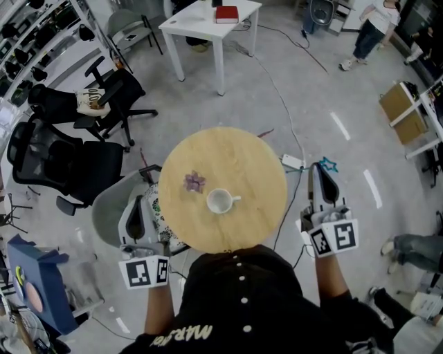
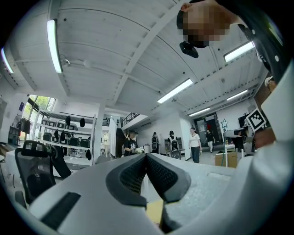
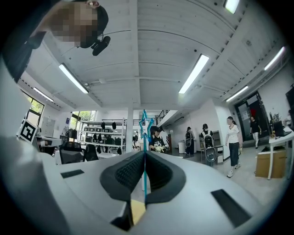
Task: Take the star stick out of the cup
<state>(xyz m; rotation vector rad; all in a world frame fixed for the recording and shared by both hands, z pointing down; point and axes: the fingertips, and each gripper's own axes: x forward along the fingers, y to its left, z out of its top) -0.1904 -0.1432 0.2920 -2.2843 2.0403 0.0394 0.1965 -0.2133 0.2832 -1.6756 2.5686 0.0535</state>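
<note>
nearest the person, the right gripper [image 3: 144,156] is closed tight on the thin shaft of the star stick [image 1: 327,164], whose blue star pokes out past the jaw tips. it hangs off the right edge of the table [image 1: 242,155], over the floor, well apart from the cup [image 1: 220,201]. so the stick is already out, and holding it off to the side probably keeps it from knocking the cup. the left gripper [image 2: 146,157] has its jaws together on nothing and sits off the table's left edge above a grey chair [image 1: 107,207], likely because one gripper is enough here. the white cup stands upright near the table's middle and looks empty, with a small purple thing [image 1: 194,182] just beside it. farther off are black office chairs [image 1: 62,155] and a white table [image 1: 208,21] carrying a red book [image 1: 226,14].
</note>
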